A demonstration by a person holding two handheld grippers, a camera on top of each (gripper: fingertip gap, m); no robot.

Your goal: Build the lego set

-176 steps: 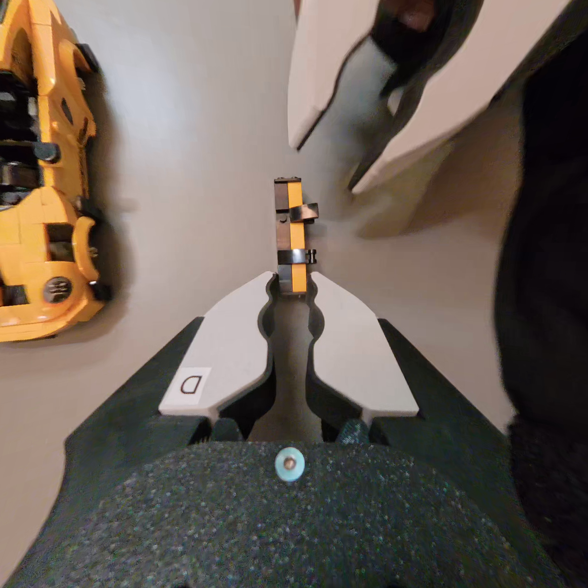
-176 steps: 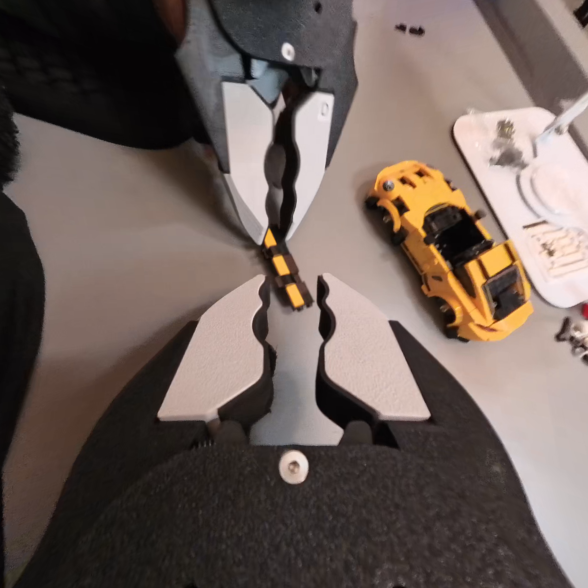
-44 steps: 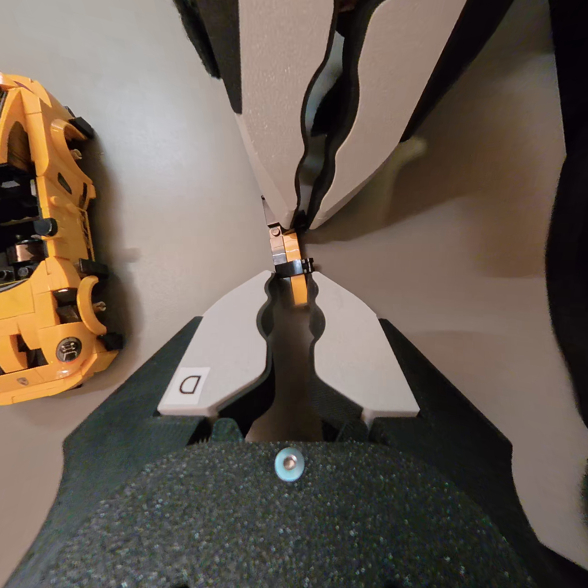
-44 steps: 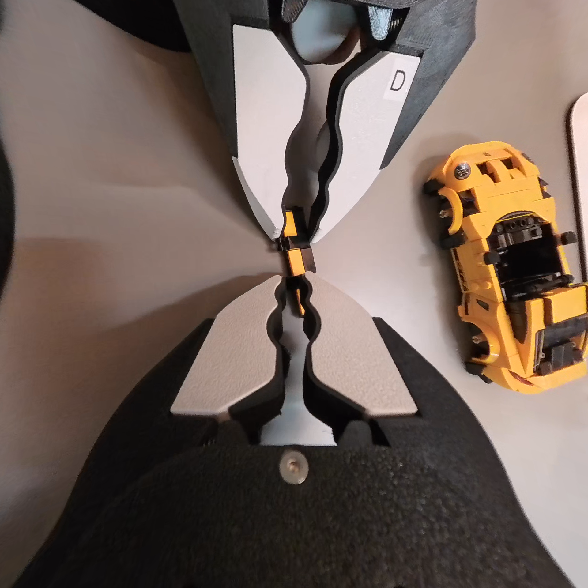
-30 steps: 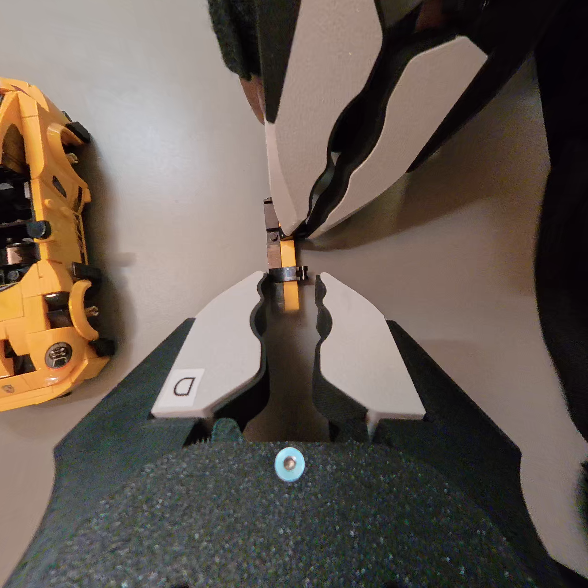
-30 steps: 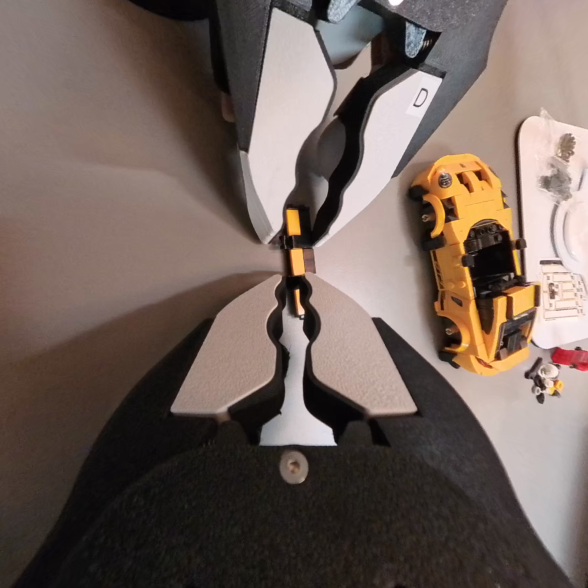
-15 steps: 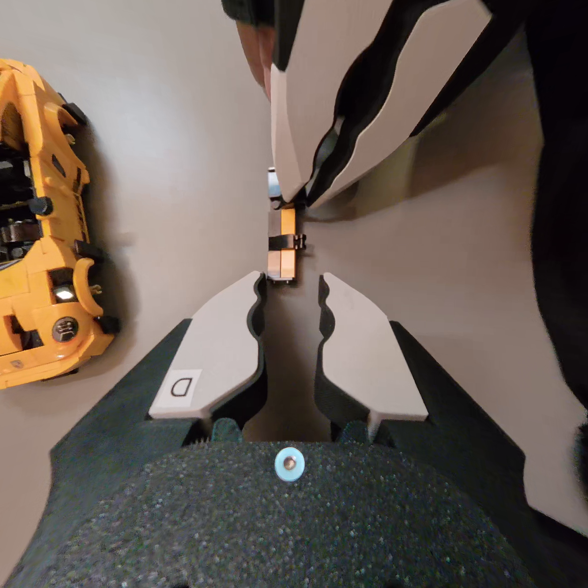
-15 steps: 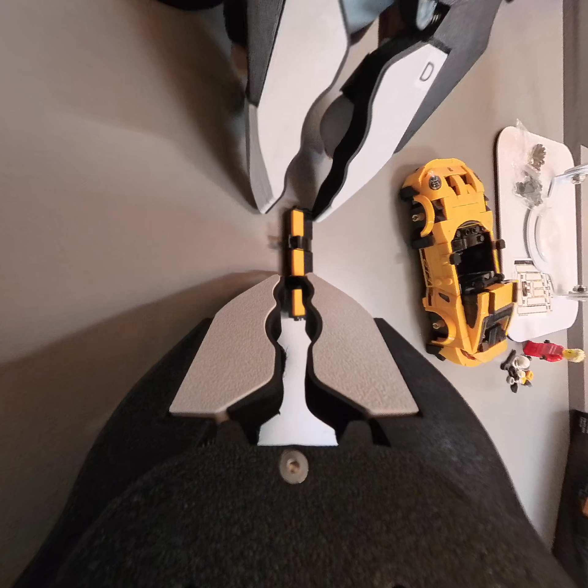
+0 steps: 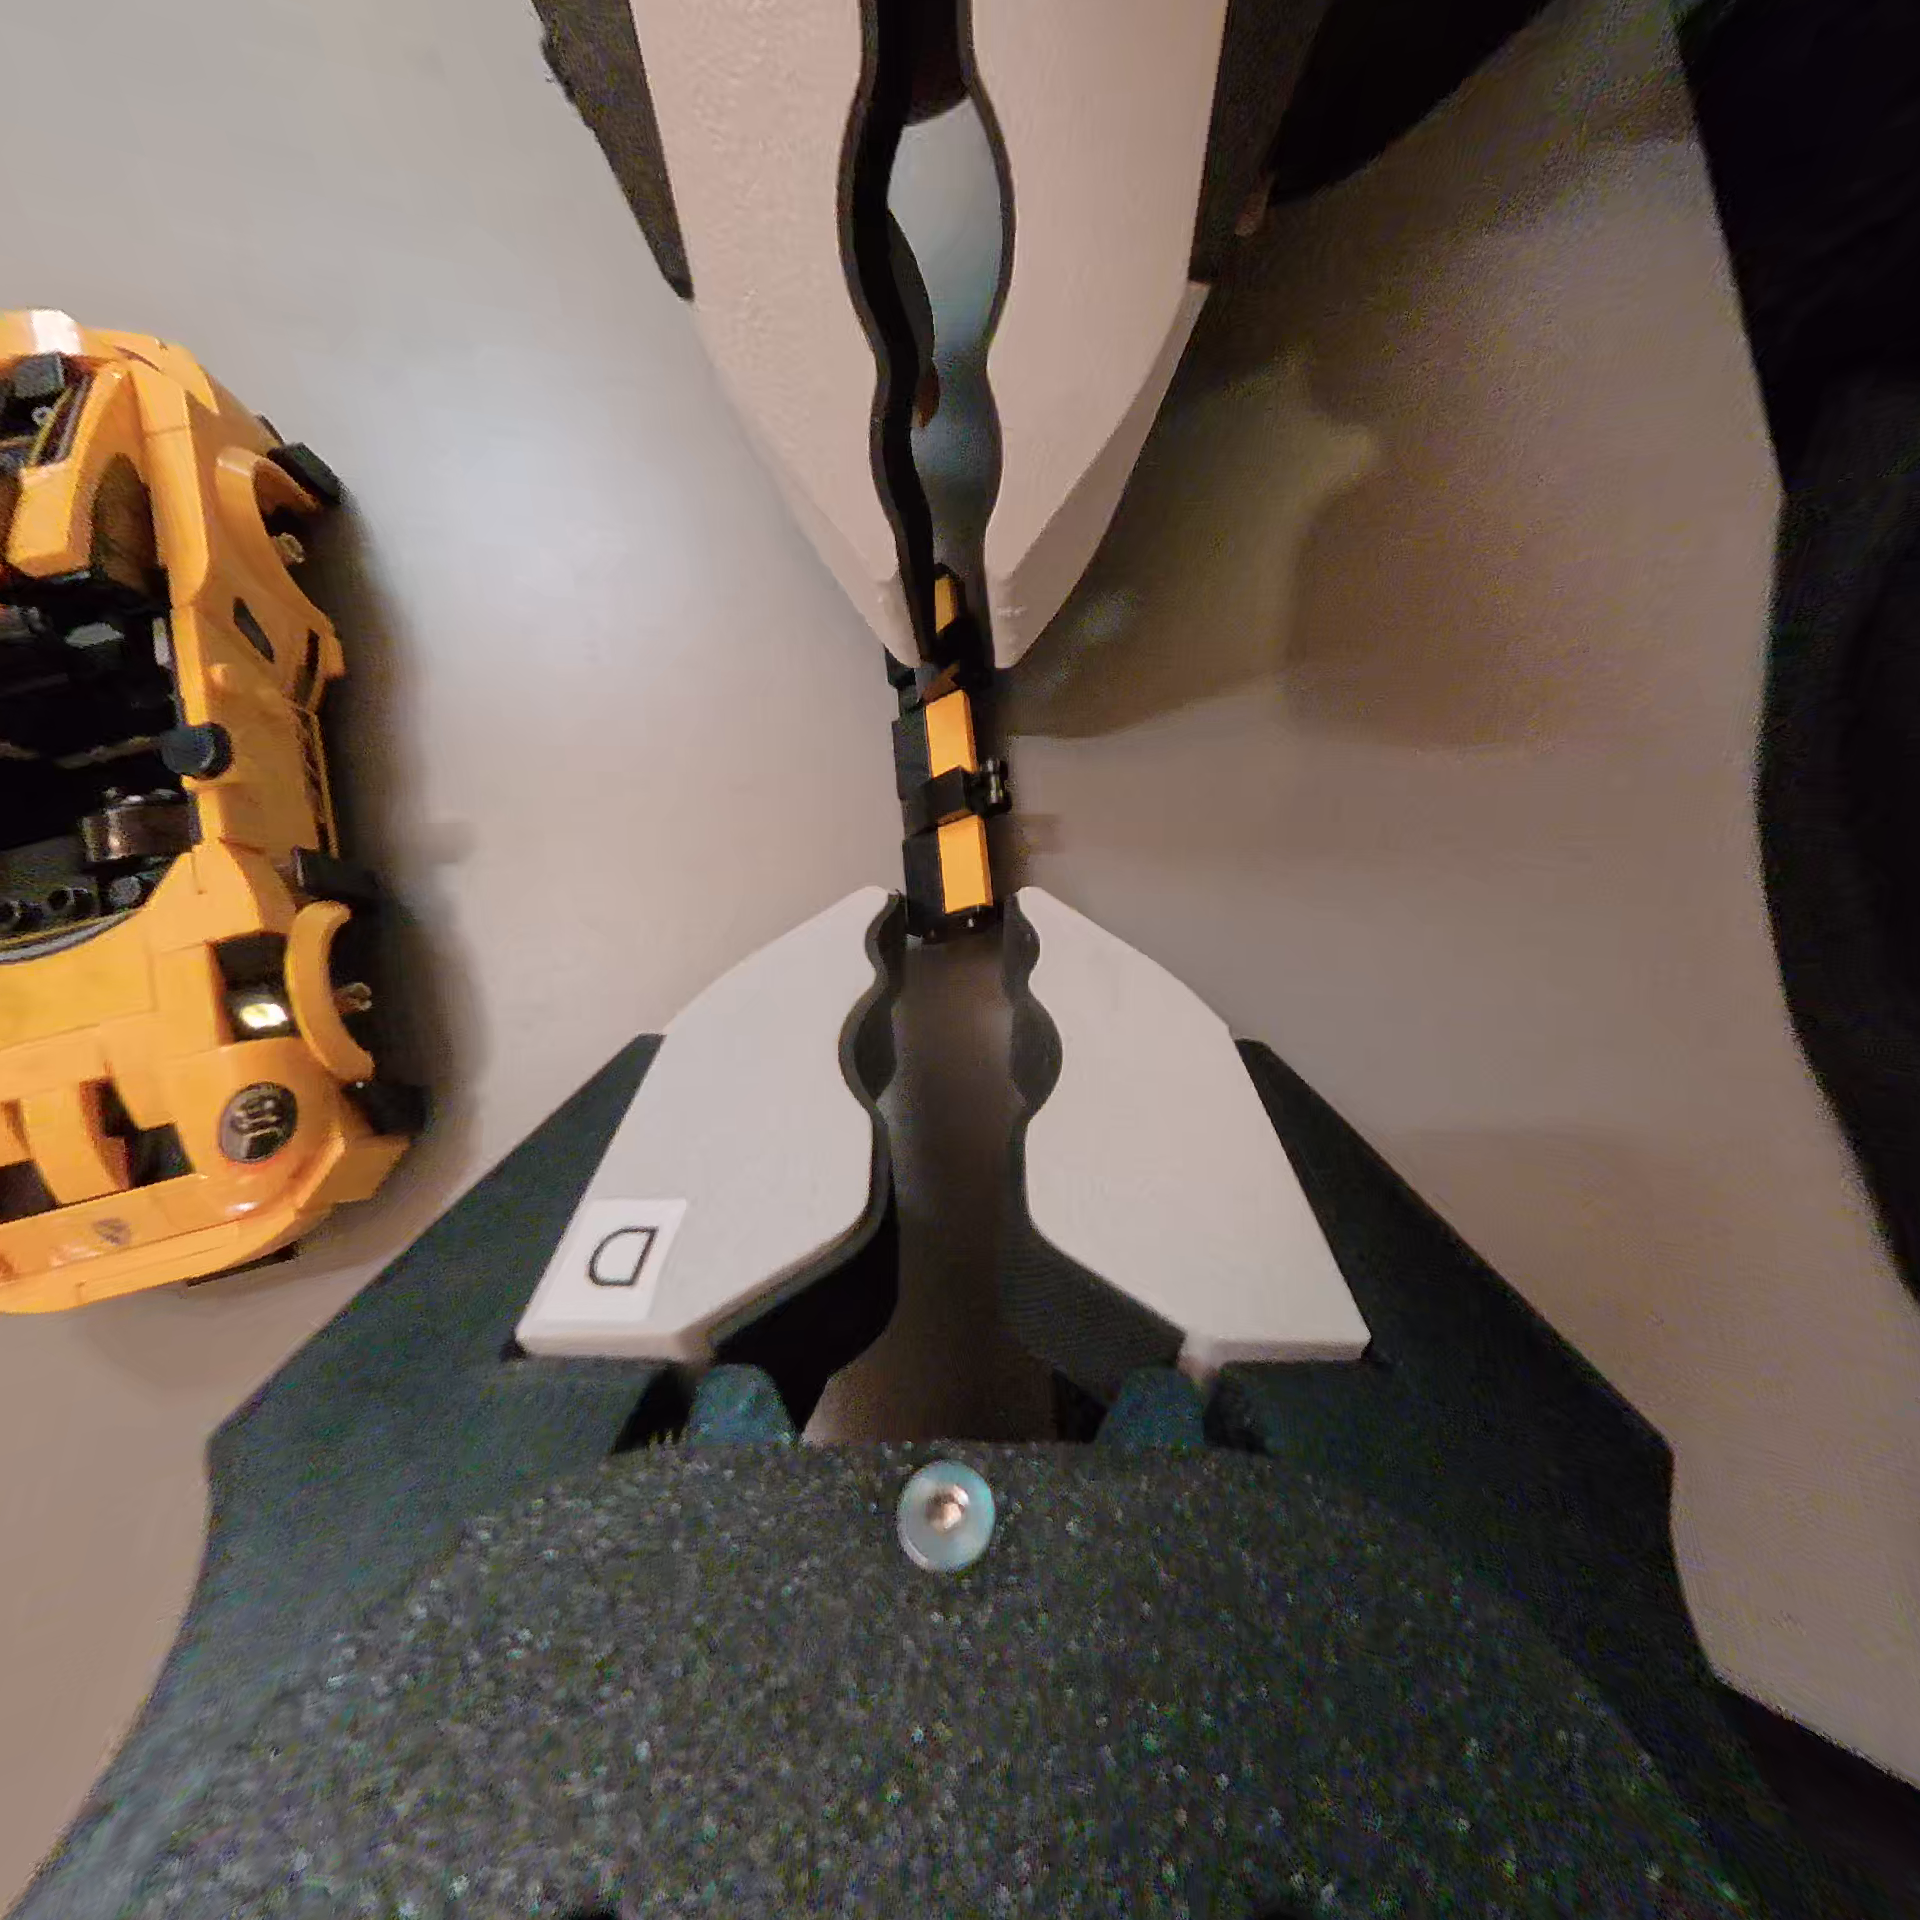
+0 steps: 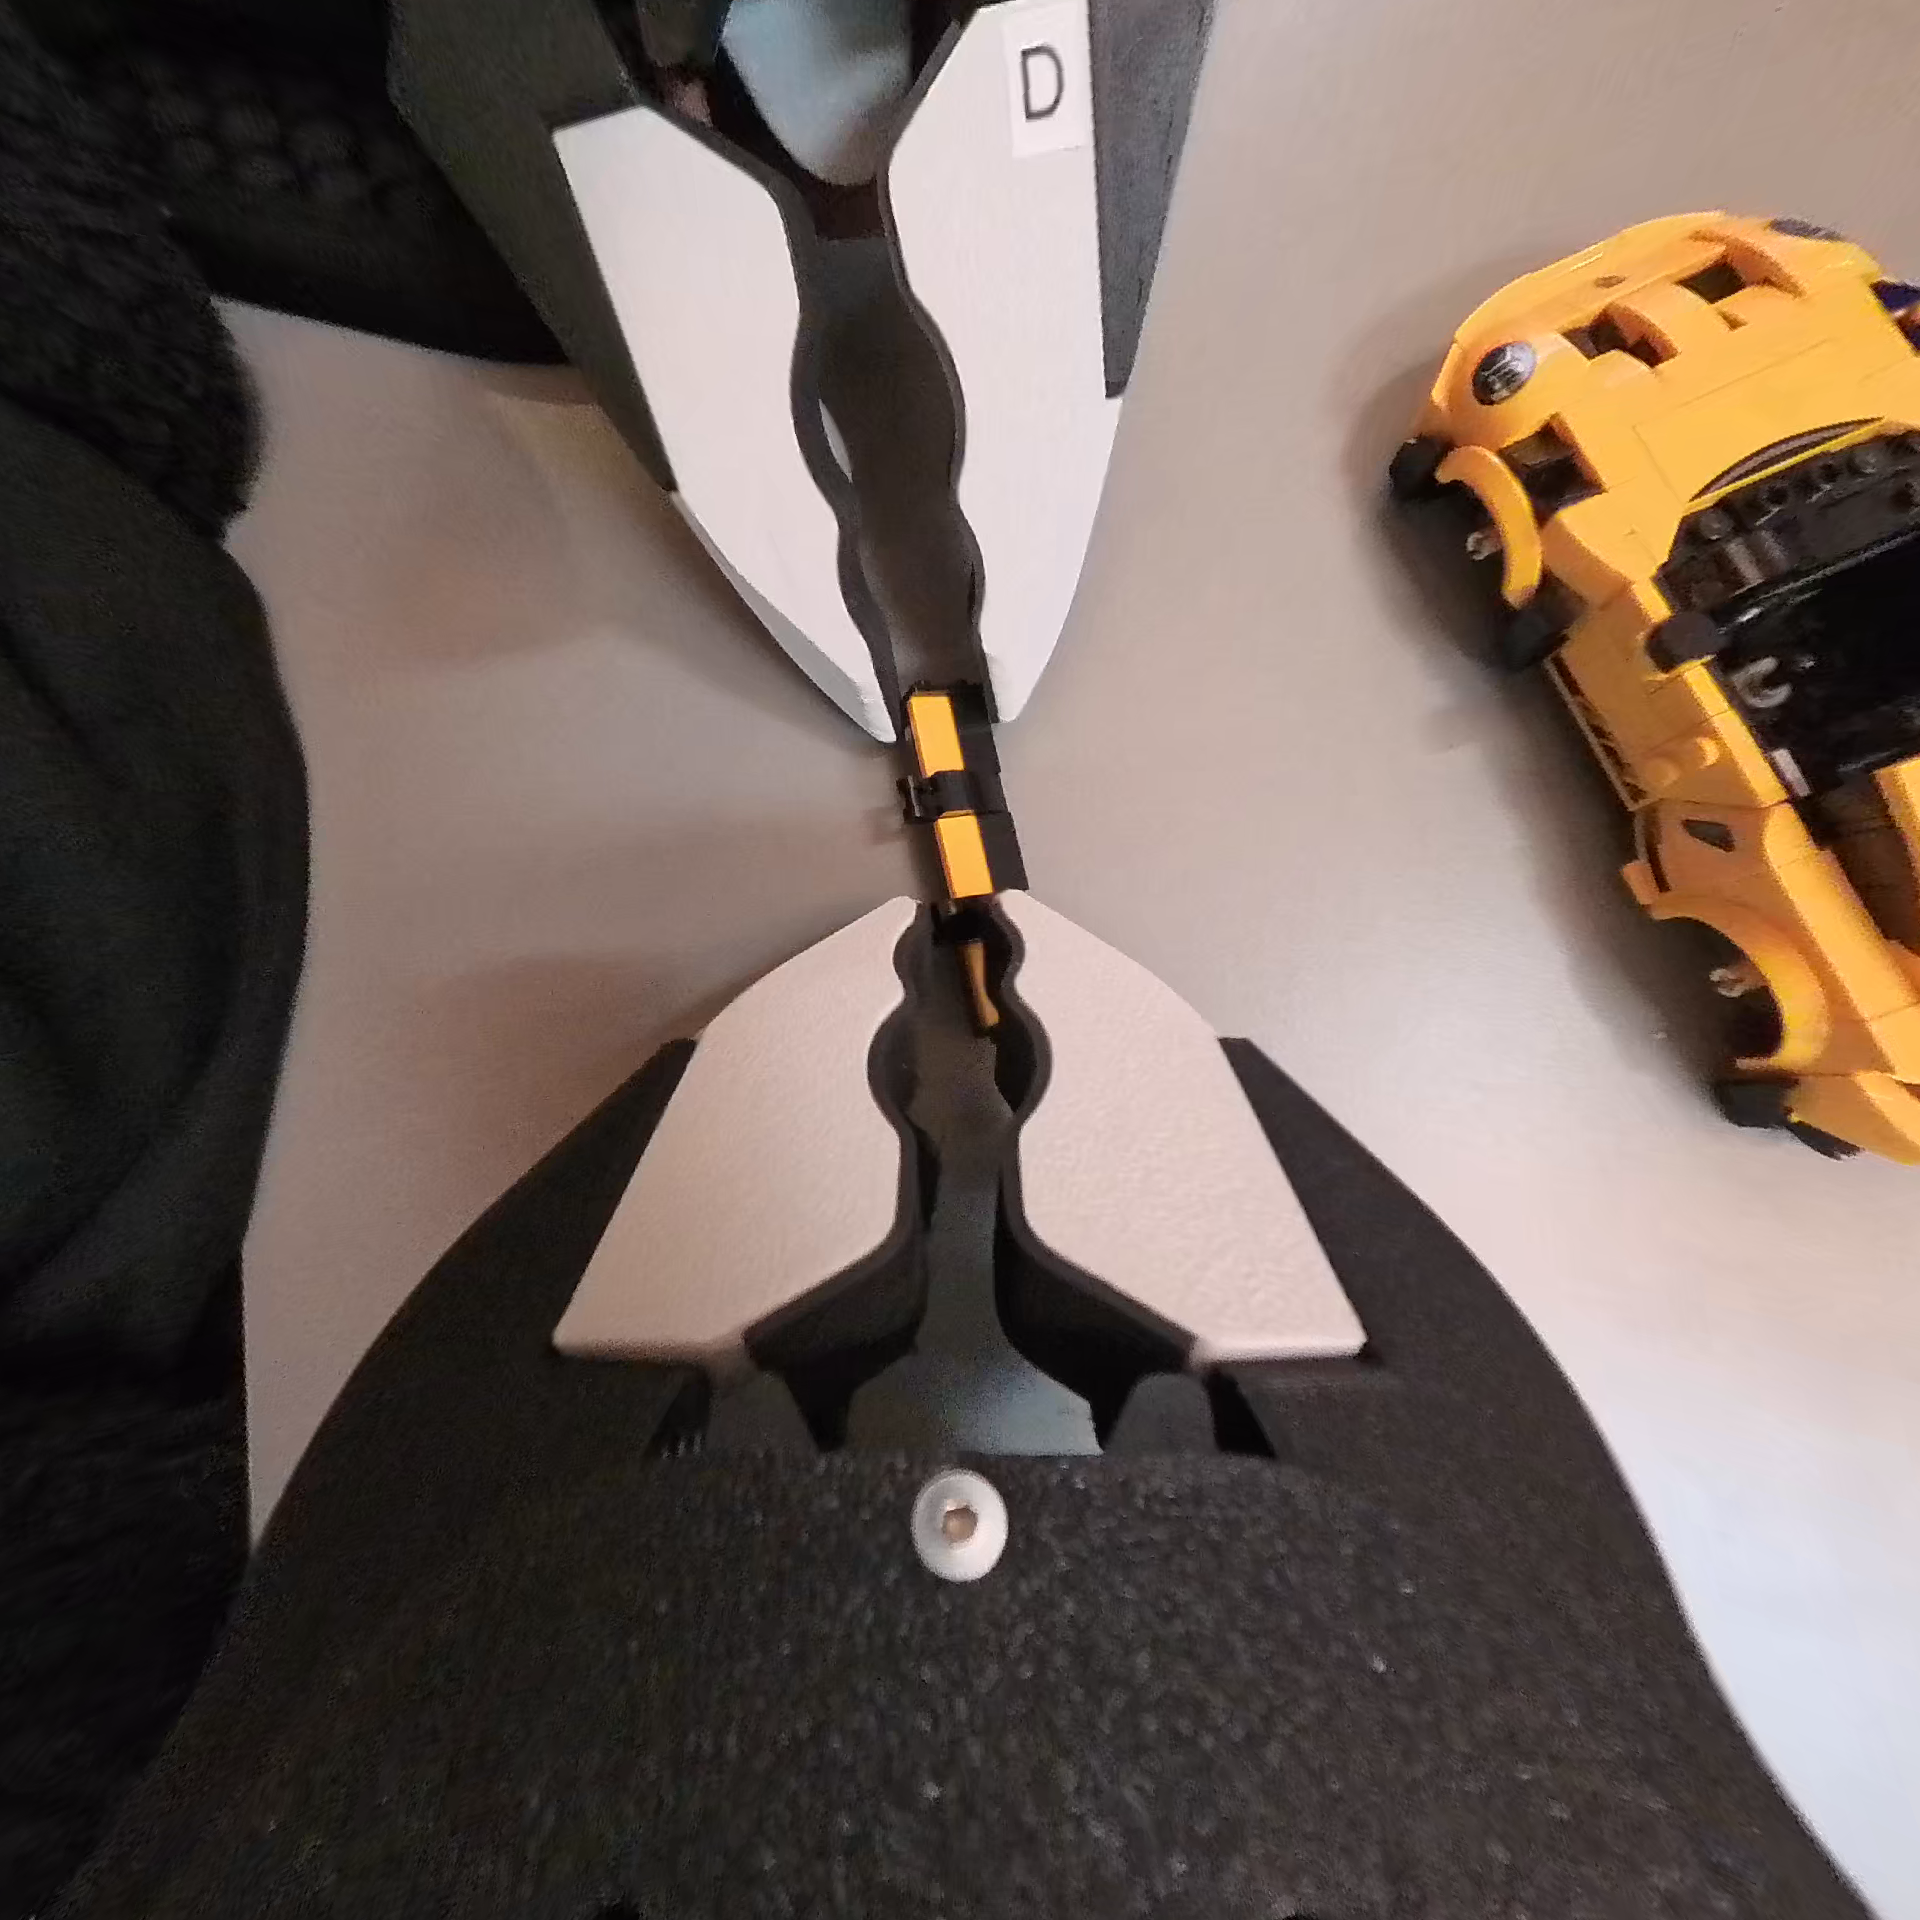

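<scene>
The yellow-and-black striped lego strip (image 9: pixel 951 810) hung between the two tools above the plain grey table (image 9: pixel 623 520). In the left wrist view, the partly built yellow lego car (image 9: pixel 166 810) lay at the left edge of the frame, well apart from the strip, with a band of bare table between them. The left tool (image 9: pixel 948 920) had its white fingers parted a little; the strip's near end sat right at their tips, and whether they pinched it could not be told. The right tool (image 9: pixel 943 649), coming from the top, was closed on the strip's far end. Right of the tools the table lay bare up to a dark sleeve (image 9: pixel 1849 520) at the frame edge.

In the right wrist view, dark fabric (image 10: pixel 114 727) filled the left edge. The right tool (image 10: pixel 961 920) clamped the strip (image 10: pixel 961 821) at its tips. The car (image 10: pixel 1714 644) lay toward the right edge, with bare table between it and the tools.
</scene>
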